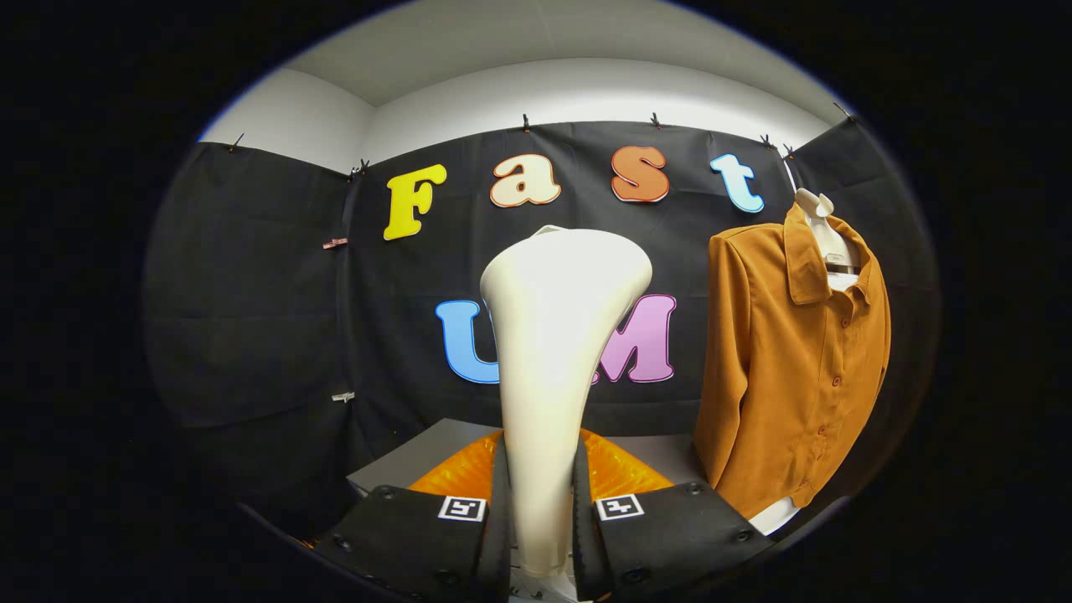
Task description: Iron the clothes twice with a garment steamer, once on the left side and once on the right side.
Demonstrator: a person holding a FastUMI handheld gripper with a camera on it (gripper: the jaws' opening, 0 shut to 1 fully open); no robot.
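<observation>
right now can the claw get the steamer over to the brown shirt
Probably yes. The claw is shut on the steamer, and the brown shirt hangs beyond it to one side with nothing between them.

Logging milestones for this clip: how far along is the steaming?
Done: the steamer is picked up, with both fingers pressing on its handle. In hand: it is held upright in front of the booth wall, off to the left of the orange shirt and not touching it. Left, as far as this frame shows: both passes, left side and right side.
</observation>
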